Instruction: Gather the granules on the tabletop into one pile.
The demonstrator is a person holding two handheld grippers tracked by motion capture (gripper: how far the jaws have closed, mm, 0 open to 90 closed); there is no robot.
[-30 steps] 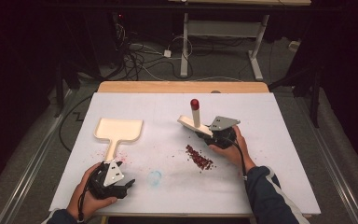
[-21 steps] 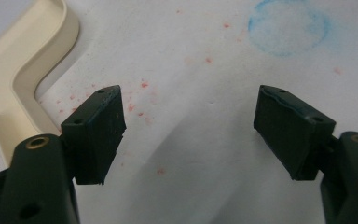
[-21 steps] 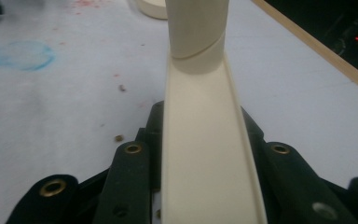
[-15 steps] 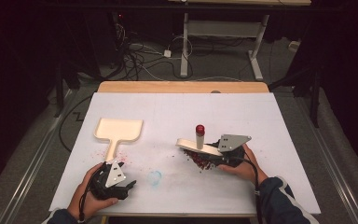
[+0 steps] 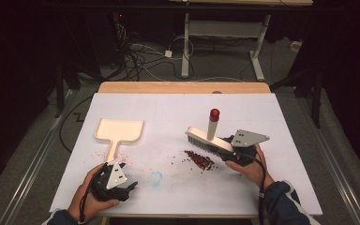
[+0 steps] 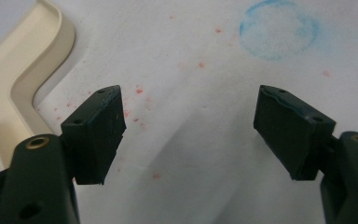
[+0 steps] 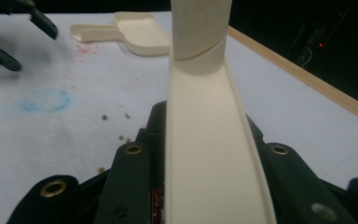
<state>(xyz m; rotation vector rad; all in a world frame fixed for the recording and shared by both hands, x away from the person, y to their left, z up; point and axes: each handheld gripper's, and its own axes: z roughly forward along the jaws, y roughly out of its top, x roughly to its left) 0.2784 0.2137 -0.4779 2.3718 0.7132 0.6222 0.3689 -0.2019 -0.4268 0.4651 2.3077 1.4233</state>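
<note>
My right claw [image 5: 225, 154] is clamped on the flat back of the cream plastic hand brush with the upright red-capped handle [image 5: 209, 136], its bristle head angled up-left just above the small pile of dark red grains [image 5: 200, 160] on the white-covered bench [image 5: 281, 140]. The grains lie just left of and slightly nearer me than that claw, under the brush's near edge. The cream plastic dustpan [image 5: 119, 131] sits well apart to the left, pan away from me, handle pointing towards my left claw [image 5: 122, 185], which stands wide and empty beside that handle [image 6: 9, 107]. So the left hand is nearer the dustpan, and I judge the sweep must run leftward across the bench past the faint blue ring stain [image 5: 155, 178]. I can read no labels or writing anywhere.
</note>
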